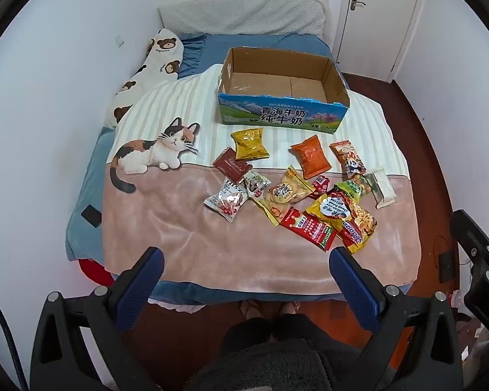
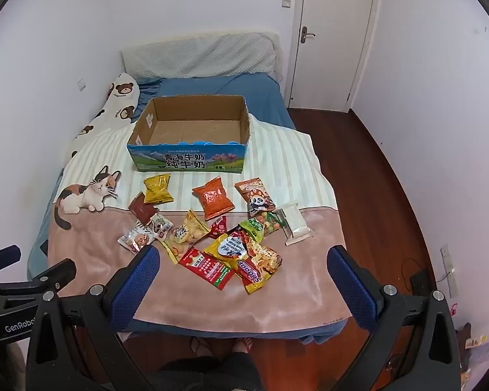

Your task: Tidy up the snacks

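Note:
Several snack packets lie loose on the bed blanket: a yellow packet, an orange packet, a panda packet, a red packet and a white packet. An open cardboard milk box stands beyond them with nothing inside. My left gripper is open and holds nothing, above the bed's near edge. My right gripper is open and holds nothing, just short of the pile.
The bed carries a cat-print blanket, a bear-print pillow at left and a grey headboard cushion. White walls stand at left and behind. A closed door and wooden floor lie at right.

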`<state>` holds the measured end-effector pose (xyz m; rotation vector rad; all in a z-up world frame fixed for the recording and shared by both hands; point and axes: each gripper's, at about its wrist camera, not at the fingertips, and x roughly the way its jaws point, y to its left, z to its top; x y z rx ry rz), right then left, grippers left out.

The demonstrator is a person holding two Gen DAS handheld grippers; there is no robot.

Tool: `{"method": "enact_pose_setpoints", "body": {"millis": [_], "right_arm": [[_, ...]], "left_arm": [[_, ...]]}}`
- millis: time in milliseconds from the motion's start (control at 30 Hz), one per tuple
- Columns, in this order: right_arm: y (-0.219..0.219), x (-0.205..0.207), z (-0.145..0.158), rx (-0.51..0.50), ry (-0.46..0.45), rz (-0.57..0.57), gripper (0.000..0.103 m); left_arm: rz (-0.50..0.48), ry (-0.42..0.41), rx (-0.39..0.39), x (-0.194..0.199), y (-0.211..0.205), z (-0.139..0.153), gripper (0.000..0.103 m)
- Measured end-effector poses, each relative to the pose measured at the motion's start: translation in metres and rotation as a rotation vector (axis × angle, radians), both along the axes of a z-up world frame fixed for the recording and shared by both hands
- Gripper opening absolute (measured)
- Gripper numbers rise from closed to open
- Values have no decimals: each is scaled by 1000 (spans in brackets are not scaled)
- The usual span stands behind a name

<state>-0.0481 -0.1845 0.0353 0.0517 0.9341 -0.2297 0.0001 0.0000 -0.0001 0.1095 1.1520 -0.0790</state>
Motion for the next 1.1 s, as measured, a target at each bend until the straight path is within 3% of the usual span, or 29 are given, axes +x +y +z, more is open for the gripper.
{"method": "enact_pose_setpoints", "body": {"millis": [1100], "right_arm": [[-1, 1, 1, 15, 4, 2, 103]], "left_arm": [[-2, -23, -44, 8, -8, 15, 103]]}}
